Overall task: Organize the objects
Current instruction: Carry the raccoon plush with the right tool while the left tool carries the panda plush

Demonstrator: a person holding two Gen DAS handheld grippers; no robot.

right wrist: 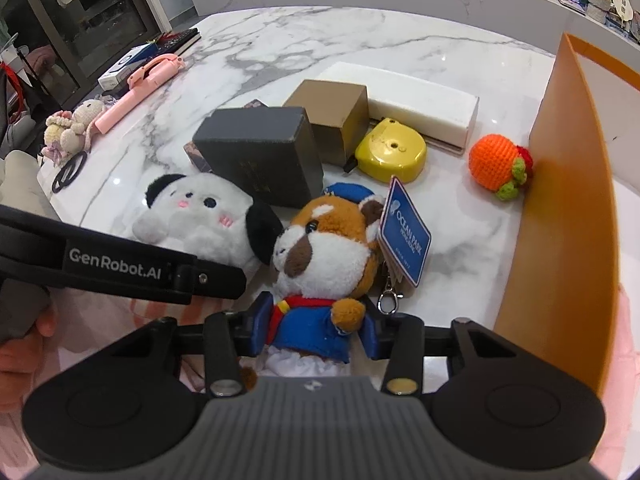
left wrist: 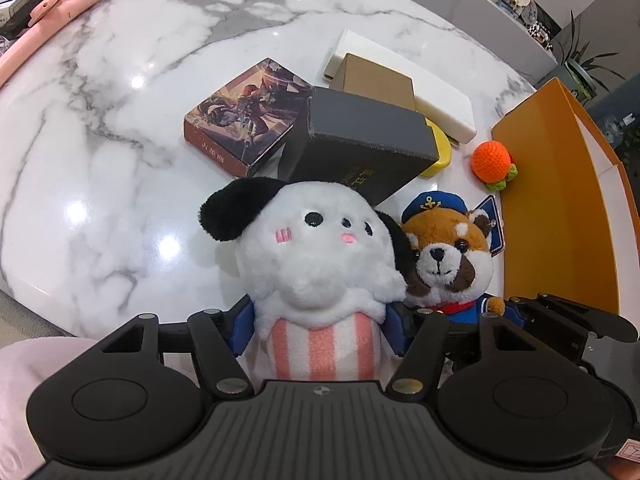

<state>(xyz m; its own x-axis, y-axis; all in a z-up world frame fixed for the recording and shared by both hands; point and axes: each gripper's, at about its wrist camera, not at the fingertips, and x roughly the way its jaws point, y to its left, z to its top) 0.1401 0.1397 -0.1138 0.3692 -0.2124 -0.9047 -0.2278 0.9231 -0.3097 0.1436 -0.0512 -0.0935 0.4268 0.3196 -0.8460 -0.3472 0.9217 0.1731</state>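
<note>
White plush dog (left wrist: 316,256), black ears, pink-striped body, left gripper (left wrist: 320,326) clamped

Round white marble tabletop (right wrist: 304,36) with grey veins. Straight ahead of the fingers: dark grey box (right wrist: 260,152), brown cardboard box (right wrist: 336,116), long white box (right wrist: 424,104), yellow plastic tape measure (right wrist: 390,156). Ahead right: orange crocheted ball (right wrist: 496,166) beside tall orange box (right wrist: 560,200). Far left: pink folding stick (right wrist: 140,88).

Bare marble (left wrist: 100,160) left; boxes (left wrist: 360,140) ahead.
</note>
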